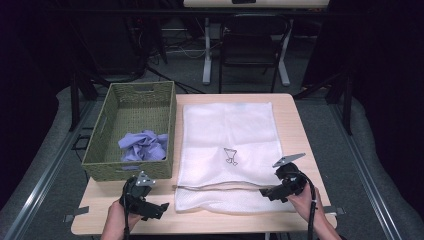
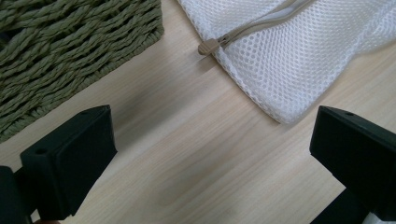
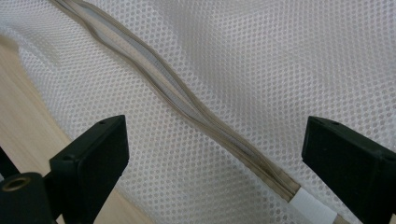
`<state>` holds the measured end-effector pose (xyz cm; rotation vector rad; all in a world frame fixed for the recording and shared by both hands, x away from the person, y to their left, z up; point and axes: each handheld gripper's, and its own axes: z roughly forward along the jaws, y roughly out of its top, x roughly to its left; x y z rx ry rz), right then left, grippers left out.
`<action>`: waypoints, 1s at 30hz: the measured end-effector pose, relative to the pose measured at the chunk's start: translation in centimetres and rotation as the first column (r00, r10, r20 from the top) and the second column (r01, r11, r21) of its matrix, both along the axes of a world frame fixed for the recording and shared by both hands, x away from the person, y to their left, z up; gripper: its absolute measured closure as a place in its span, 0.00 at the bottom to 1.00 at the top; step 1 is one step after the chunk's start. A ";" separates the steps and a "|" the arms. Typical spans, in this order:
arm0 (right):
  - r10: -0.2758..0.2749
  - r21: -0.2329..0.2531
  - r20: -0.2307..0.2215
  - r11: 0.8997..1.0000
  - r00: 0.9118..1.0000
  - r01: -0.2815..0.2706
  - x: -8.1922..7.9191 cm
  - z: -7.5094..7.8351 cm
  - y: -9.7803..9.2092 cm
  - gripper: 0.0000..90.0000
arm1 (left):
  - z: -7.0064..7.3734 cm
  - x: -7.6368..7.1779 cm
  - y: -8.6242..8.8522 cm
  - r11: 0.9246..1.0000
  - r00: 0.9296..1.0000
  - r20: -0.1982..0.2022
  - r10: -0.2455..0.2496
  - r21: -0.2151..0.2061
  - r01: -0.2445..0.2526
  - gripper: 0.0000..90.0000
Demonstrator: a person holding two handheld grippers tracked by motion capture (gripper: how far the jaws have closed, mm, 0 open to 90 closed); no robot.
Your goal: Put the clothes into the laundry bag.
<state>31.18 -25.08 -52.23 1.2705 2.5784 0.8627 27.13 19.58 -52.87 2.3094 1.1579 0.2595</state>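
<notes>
Light wood table [image 1: 300, 130] in dark room — white mesh bag [image 1: 227, 135] laid flat; left gripper [image 1: 150, 205] and right gripper [image 1: 272, 192] both held spread, nothing pinched.

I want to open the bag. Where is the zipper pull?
The zipper pull sits at the mesh laundry bag's near left corner, close to the woven basket, just ahead of the open left gripper.
</notes>
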 end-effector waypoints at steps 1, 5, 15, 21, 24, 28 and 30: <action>0.004 0.004 0.001 1.000 1.000 -0.004 0.0 0.0 0.1 0.08 | 0.0 0.1 0.0 1.000 1.000 -0.006 -0.002 -0.012 0.002 0.00; 0.020 0.005 0.015 1.000 1.000 -0.020 0.0 0.1 0.5 0.08 | 0.0 0.1 -0.3 1.000 1.000 -0.008 -0.018 -0.005 0.018 0.00; 0.055 -0.011 0.055 0.998 0.997 -0.054 1.7 0.6 2.5 0.11 | -0.1 0.3 -0.5 1.000 1.000 -0.010 -0.027 -0.002 0.027 0.00; 0.055 -0.023 0.062 0.998 0.997 -0.053 2.5 0.7 3.0 0.11 | 0.0 0.4 -0.6 1.000 1.000 -0.010 -0.030 0.002 0.030 0.00; 0.057 -0.019 0.060 0.998 0.997 -0.056 2.7 0.7 3.2 0.12 | -0.2 0.5 -0.5 1.000 0.999 -0.016 -0.029 -0.004 0.029 0.00; 0.066 -0.025 0.060 0.998 0.996 -0.065 2.9 0.7 3.6 0.13 | -0.1 0.5 -0.6 0.999 0.999 -0.014 -0.036 -0.004 0.036 0.00; 0.072 -0.030 0.058 0.997 0.996 -0.070 3.0 0.7 3.9 0.14 | -0.2 0.5 -0.8 0.999 0.999 -0.007 -0.033 0.001 0.033 0.00</action>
